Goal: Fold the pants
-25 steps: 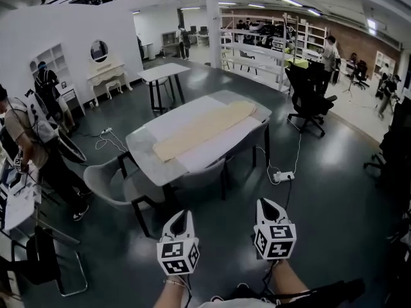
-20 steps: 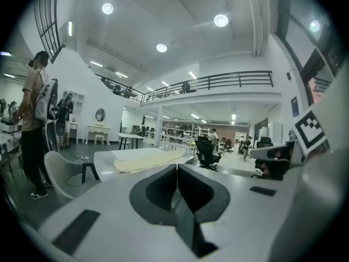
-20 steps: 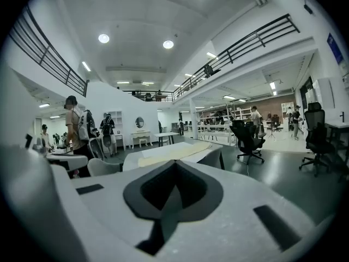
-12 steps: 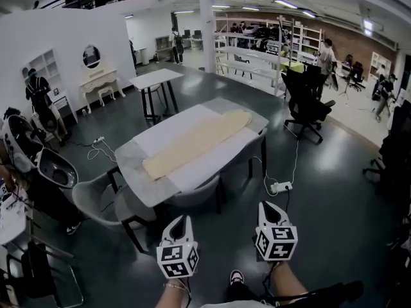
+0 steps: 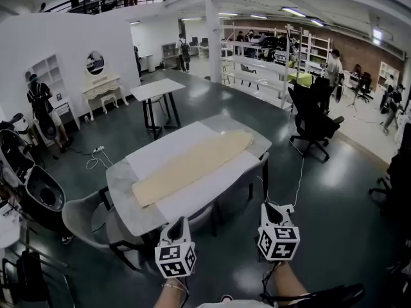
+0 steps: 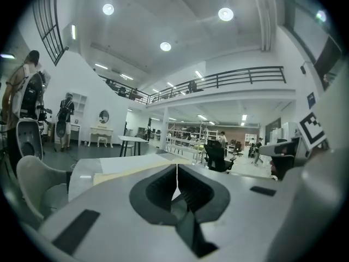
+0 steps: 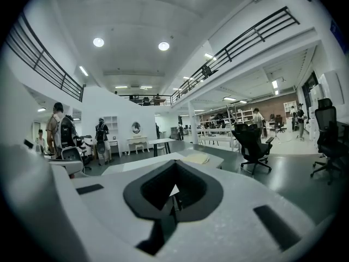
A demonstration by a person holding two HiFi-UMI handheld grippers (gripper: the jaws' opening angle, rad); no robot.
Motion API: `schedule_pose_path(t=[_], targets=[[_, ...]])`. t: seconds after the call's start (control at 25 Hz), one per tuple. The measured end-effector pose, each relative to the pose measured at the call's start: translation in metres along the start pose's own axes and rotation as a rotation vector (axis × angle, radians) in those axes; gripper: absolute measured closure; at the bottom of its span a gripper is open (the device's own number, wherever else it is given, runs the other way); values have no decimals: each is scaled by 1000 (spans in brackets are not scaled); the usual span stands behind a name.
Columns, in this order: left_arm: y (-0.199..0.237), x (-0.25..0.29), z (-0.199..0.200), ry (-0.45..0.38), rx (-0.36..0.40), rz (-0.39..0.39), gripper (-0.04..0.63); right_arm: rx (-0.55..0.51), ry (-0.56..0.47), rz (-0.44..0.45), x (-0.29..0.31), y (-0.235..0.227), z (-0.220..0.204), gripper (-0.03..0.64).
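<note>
we hold our left gripper (image 5: pixel 181 222) and right gripper (image 5: pixel 270 208) side by side just short of the table (image 5: pixel 121 197), each with jaws pressed together on nothing. the cream pants (image 5: pixel 192 164) lie flat, stretched lengthwise on a white sheet (image 5: pixel 200 194) on the table.

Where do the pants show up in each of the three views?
Head view: pants lie flat on the table, picture centre.
Left gripper view: pants are a thin cream strip, left of centre, low.
Right gripper view: pants are a small cream patch, right of centre.
Shared landmark: black office chair, right of the table.
</note>
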State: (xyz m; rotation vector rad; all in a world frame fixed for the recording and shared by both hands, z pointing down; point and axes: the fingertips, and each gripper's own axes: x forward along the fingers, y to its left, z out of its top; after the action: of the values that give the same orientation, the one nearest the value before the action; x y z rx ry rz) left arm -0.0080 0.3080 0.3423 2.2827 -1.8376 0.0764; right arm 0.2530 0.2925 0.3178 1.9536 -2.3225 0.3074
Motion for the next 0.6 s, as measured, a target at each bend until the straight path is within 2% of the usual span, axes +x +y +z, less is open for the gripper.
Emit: schedule_pose_path(t=[0.2,0.6], targets=[[-2,55,7,-8,-2,21,586,10,16,3,53,-32,5,624],[6,161,-10,43,-15,33,586,51,84,13,157,-67,-18,624]])
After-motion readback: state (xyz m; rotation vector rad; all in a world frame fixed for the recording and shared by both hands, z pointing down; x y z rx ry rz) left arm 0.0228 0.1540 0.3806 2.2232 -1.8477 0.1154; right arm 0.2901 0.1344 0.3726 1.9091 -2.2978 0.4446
